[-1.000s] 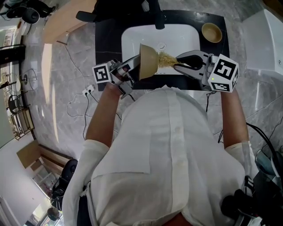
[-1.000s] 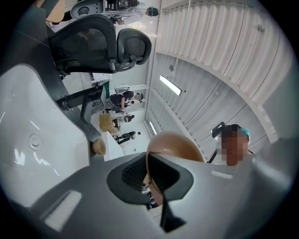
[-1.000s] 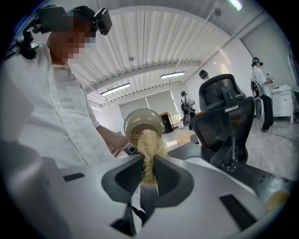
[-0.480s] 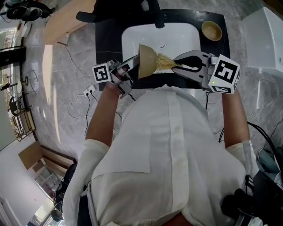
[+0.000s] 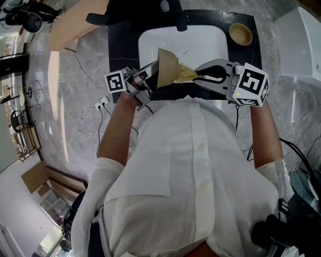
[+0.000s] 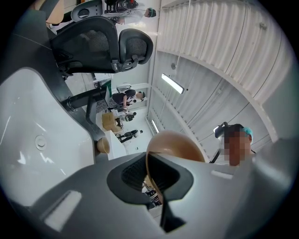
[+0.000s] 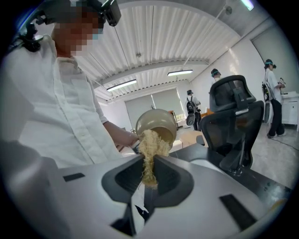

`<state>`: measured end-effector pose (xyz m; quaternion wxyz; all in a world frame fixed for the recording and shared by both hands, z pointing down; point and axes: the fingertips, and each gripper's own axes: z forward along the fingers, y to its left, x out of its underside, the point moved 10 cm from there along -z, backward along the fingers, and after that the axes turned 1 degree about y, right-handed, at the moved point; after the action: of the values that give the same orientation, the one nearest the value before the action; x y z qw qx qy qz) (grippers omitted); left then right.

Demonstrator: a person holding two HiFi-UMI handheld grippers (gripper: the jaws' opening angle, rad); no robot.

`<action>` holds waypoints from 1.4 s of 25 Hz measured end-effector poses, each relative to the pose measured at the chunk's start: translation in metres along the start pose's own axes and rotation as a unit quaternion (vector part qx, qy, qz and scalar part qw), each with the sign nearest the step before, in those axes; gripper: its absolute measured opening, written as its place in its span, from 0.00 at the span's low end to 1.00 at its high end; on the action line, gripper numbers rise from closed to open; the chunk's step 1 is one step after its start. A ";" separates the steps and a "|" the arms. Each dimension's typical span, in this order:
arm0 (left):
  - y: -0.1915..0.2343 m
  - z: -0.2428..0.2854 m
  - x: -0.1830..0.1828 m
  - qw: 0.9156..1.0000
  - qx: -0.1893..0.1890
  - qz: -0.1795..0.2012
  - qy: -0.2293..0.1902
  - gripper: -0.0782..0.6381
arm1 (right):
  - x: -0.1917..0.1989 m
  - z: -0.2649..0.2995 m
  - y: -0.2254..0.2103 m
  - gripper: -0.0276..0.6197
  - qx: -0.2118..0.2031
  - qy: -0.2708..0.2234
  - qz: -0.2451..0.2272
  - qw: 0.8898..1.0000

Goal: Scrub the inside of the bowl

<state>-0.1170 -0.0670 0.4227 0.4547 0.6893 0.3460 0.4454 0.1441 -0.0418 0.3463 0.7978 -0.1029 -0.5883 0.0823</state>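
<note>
A tan bowl (image 5: 168, 68) hangs on its side over the white sink (image 5: 205, 37), its mouth turned right. My left gripper (image 5: 153, 74) is shut on its rim; in the left gripper view the bowl's (image 6: 176, 144) thin edge runs between the closed jaws of that gripper (image 6: 157, 179). My right gripper (image 5: 197, 76) is shut on a straw-coloured fibre scrubber (image 5: 184, 74), whose free end pokes into the bowl's mouth. In the right gripper view the scrubber (image 7: 149, 150) rises from the right gripper (image 7: 148, 175) to the bowl (image 7: 157, 123).
A second small wooden bowl (image 5: 240, 35) sits on the black counter (image 5: 120, 35) at the sink's far right corner. A black faucet (image 5: 178, 15) stands behind the basin. Black office chairs (image 7: 233, 116) and several people fill the room beyond.
The scrubber and right gripper have shifted slightly against the bowl's mouth. The left gripper and bowl have stayed where they were.
</note>
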 end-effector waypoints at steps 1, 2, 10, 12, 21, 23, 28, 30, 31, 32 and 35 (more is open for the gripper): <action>0.002 -0.001 0.000 1.000 -0.004 0.000 0.001 0.13 | -0.001 -0.002 0.001 0.12 -0.003 -0.004 0.000 1.000; 0.003 -0.003 0.001 1.000 -0.008 0.000 0.003 0.13 | -0.002 -0.003 0.001 0.12 -0.004 -0.006 0.000 1.000; 0.008 -0.006 0.003 1.000 -0.011 0.005 0.013 0.13 | 0.006 -0.017 -0.014 0.12 0.038 -0.022 0.028 0.999; 0.009 -0.005 0.004 1.000 -0.010 0.006 0.018 0.13 | 0.002 -0.024 -0.021 0.12 0.061 -0.033 0.027 0.997; 0.004 0.005 0.017 0.999 -0.015 -0.001 0.048 0.13 | -0.032 -0.009 -0.019 0.12 0.083 -0.065 0.007 0.994; 0.006 0.003 0.018 0.999 -0.022 -0.003 0.045 0.13 | -0.035 -0.002 -0.015 0.12 0.074 -0.068 0.002 0.995; 0.013 -0.006 0.014 0.998 -0.052 -0.009 0.031 0.13 | -0.042 0.009 0.000 0.12 0.045 -0.072 -0.011 0.996; 0.015 -0.009 0.012 0.998 -0.065 -0.014 0.020 0.13 | -0.043 0.015 0.007 0.12 0.033 -0.072 -0.015 0.997; 0.015 -0.010 0.011 0.997 -0.069 -0.016 0.013 0.13 | -0.042 0.018 0.009 0.12 0.026 -0.071 -0.016 0.997; 0.015 -0.010 0.010 0.997 -0.072 -0.017 0.007 0.13 | -0.041 0.021 0.012 0.12 0.020 -0.070 -0.017 0.997; 0.012 -0.012 0.006 0.997 -0.076 -0.022 -0.006 0.13 | -0.040 0.031 0.019 0.12 0.006 -0.072 -0.015 0.997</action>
<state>-0.1254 -0.0613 0.4380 0.5177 0.6472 0.3237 0.4563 0.1029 -0.0314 0.3133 0.7550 -0.0829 -0.6453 0.0811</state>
